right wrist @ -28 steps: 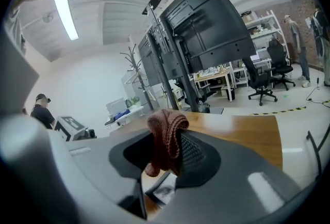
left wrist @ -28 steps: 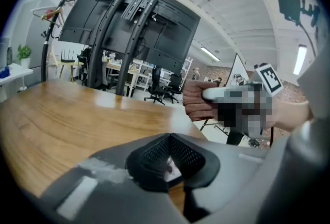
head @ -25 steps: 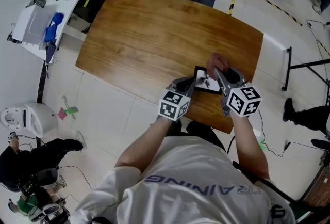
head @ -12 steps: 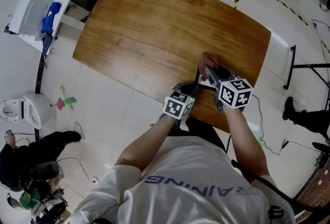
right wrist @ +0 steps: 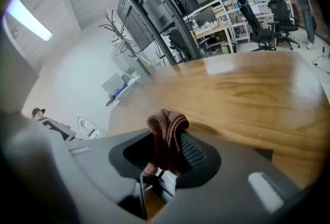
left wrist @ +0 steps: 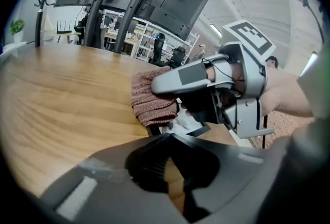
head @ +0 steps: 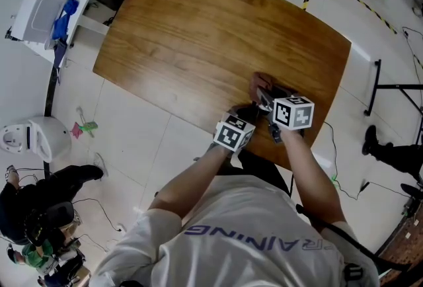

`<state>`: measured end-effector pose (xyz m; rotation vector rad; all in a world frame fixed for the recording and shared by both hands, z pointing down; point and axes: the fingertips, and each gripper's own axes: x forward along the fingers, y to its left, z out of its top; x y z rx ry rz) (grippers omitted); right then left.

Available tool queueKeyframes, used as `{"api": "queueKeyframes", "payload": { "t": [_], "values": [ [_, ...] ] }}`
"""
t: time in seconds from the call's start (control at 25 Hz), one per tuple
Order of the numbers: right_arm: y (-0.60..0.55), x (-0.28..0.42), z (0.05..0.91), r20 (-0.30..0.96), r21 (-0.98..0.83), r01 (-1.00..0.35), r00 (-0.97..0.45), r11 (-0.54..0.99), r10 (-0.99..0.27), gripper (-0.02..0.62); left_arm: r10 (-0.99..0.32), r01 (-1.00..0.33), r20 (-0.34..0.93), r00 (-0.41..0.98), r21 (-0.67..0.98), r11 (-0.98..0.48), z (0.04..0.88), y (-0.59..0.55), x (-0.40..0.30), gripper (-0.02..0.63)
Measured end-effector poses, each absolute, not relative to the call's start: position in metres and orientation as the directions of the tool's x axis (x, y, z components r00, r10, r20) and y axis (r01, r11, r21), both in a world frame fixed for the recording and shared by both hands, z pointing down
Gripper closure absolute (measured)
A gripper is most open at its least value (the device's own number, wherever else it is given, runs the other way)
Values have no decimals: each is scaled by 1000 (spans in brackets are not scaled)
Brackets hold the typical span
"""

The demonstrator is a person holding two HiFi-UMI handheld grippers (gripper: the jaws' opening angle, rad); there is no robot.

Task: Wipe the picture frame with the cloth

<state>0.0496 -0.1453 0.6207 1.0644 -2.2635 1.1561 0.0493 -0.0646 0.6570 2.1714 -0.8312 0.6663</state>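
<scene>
Brown wood fills the head view: the table [head: 198,34], with the left gripper [head: 248,111] and right gripper [head: 266,96] close together at the table's near right edge, and a reddish-brown cloth [head: 259,82] bunched just past them. Off the table's far left corner, a white tray [head: 41,21] holds something blue. In the left gripper view, the black-edged picture frame [left wrist: 192,126] lies flat on the table. I judge it stiff, with a slick, breakable face, so the rim is the safest hold. My jaws sit drawn together on its near edge. In the right gripper view, the jaws pinch the soft, light cloth tight, a fold standing up between them
</scene>
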Motion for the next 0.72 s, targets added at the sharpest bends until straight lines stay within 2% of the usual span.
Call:
{"api": "queueKeyframes", "payload": {
  "t": [0.32, 0.72],
  "values": [
    [-143, 57, 622, 632, -492, -781, -625, 385, -459, 474, -367, -733, 664, 652, 426, -531, 658, -64, 47, 603],
    [-137, 105, 625, 674, -443, -831, -557, 337, -485, 473, -391, -745, 657, 645, 427, -513, 658, -69, 46, 603]
  ]
}}
